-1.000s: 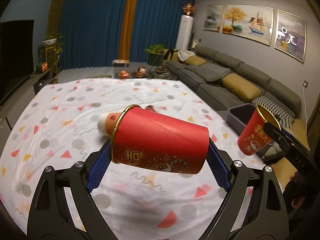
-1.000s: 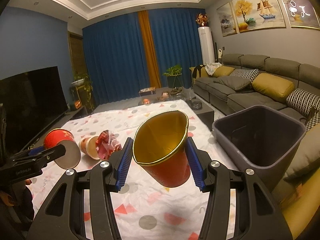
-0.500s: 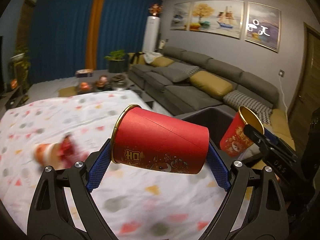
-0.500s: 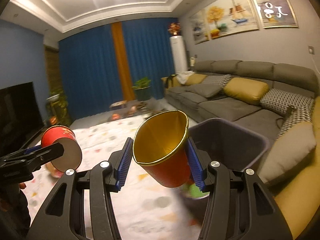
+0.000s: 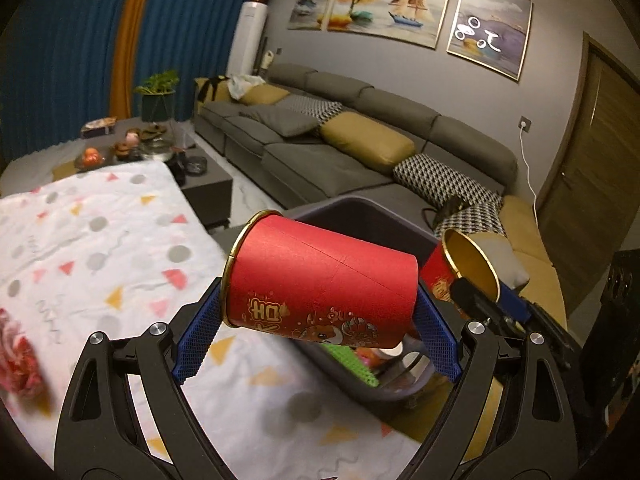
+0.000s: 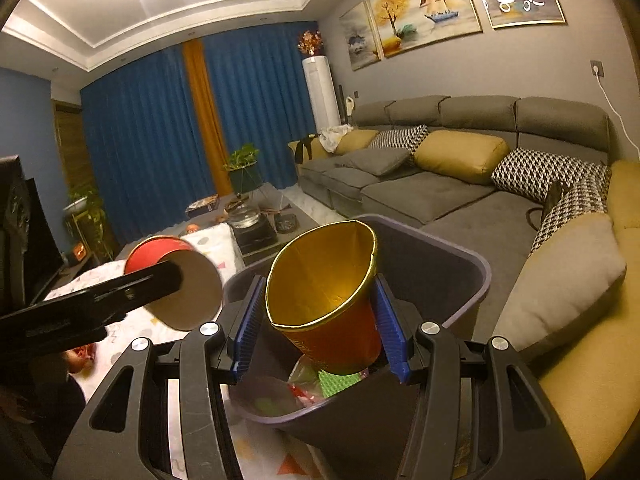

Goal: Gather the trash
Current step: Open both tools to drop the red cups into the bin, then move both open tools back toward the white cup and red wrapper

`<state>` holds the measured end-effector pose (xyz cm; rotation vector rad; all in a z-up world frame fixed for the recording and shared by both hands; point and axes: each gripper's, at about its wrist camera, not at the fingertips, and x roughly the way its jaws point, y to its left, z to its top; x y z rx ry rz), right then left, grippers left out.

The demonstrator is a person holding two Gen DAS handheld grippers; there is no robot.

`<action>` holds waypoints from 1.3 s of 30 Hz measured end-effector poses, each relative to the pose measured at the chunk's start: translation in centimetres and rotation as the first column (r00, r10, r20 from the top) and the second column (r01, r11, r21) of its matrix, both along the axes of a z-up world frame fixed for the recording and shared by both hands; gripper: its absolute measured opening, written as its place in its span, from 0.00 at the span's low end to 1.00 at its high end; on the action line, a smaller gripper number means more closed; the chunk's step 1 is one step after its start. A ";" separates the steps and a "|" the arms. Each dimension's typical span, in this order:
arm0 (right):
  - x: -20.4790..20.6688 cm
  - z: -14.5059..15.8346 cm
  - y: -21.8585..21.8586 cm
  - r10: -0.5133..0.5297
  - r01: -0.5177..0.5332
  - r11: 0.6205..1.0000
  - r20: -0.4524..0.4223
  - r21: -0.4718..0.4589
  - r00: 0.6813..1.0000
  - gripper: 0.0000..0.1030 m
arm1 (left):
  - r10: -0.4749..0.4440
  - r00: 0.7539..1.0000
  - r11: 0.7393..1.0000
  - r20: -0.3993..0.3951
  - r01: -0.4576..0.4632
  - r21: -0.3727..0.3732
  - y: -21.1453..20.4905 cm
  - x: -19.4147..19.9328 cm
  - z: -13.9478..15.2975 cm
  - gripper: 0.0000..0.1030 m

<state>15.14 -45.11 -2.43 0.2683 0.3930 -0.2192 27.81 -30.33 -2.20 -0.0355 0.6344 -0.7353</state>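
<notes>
The left gripper [image 5: 316,320] clamps a red paper cup [image 5: 320,284] lying sideways, held over the near rim of the grey bin [image 6: 476,280]. The right gripper [image 6: 320,320] grips a second, dented cup [image 6: 328,304] above the bin's open mouth. Both cups hide much of the litter inside; only green and red scraps show. Beside the bin, a blurred red wrapper [image 5: 18,364] lies on the patterned cloth [image 5: 100,240], cut by the frame edge.

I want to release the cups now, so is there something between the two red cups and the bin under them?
Nothing visible blocks the way. The right tongs hold their red cup directly above the open bin. The left tongs hold the other cup over the bin's near edge. Only earlier trash lies inside.
</notes>
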 end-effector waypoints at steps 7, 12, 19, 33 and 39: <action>0.0 -1.1 -0.7 0.008 -0.008 1.000 -0.022 0.003 1.000 0.54 | -0.027 0.998 1.000 -0.052 0.028 0.012 -2.6 1.3 -2.0 0.85; -0.1 -1.6 -1.0 0.005 -0.004 1.000 -0.031 0.012 1.000 0.56 | -0.050 0.995 0.999 -0.092 0.051 0.010 -3.9 1.6 -3.1 0.85; -0.5 -1.3 -1.3 0.001 0.000 1.000 -0.029 0.019 1.000 0.66 | -0.043 0.992 0.999 -0.117 0.045 0.009 -3.2 1.8 -3.3 0.90; -4.0 1.6 0.4 -0.022 0.022 1.000 0.029 -0.003 0.999 0.70 | 0.078 0.997 0.997 -0.028 -0.077 0.016 2.8 -2.1 -1.1 0.93; -4.2 2.1 3.9 0.058 -0.058 0.998 0.035 -0.021 0.998 0.70 | 0.222 0.975 0.974 0.020 -0.223 0.042 8.6 -4.2 -0.7 0.93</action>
